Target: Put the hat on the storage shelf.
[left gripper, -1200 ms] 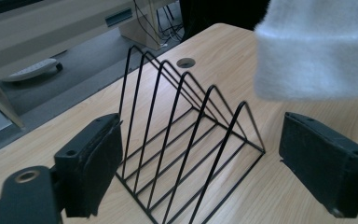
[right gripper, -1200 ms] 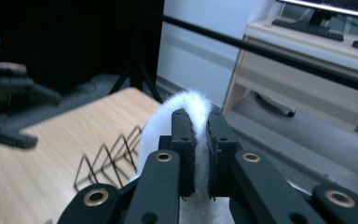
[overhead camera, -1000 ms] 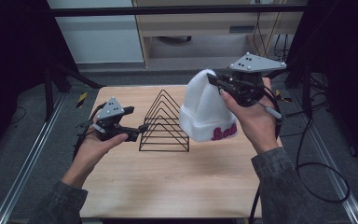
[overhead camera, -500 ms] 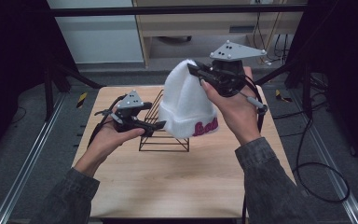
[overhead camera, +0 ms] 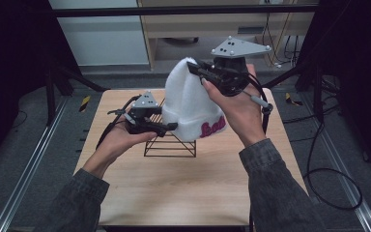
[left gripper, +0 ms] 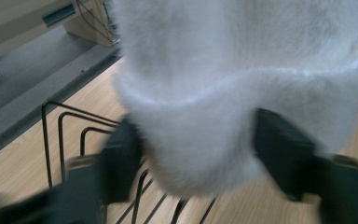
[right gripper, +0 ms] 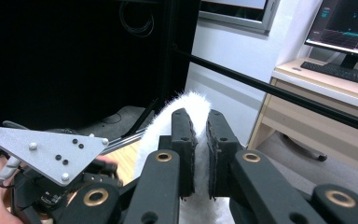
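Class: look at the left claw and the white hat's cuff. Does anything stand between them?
No. In the left gripper view the left claw has its jaws spread on either side of the white hat's cuff, with nothing between; the wire rack sits below.

White fuzzy beanie (overhead camera: 189, 104) upright over wire rack (overhead camera: 170, 143)

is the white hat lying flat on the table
No, the right gripper pinches the white hat by its top, holding it up over the wire rack.

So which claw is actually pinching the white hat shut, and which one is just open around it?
The right claw pinches the white hat at its crown; the left claw stands open around its cuff.
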Demonstrator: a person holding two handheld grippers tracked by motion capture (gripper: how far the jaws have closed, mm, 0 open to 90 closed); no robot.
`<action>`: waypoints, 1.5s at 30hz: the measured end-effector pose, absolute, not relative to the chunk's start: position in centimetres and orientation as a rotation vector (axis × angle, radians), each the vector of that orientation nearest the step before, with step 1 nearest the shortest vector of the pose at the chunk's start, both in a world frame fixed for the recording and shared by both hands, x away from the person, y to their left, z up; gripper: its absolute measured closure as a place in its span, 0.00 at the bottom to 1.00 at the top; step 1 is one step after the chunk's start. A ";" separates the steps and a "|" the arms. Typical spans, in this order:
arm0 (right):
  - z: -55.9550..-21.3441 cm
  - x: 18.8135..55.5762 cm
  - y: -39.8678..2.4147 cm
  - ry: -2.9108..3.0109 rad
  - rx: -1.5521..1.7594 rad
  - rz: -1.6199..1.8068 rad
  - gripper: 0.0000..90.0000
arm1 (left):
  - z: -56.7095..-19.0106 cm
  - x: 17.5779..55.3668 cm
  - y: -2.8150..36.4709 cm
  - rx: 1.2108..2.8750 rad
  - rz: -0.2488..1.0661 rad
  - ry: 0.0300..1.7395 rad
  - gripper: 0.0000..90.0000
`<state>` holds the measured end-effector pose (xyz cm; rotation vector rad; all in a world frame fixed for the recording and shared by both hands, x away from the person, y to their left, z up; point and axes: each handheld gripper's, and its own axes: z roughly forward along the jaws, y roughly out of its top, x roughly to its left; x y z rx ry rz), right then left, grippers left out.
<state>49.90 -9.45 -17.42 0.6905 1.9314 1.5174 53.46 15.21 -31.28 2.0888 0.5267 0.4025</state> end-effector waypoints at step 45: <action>-20.6 57.2 -8.6 1.983 0.868 1.461 0.93 | -29.2 54.7 20.1 1.923 0.597 0.728 0.90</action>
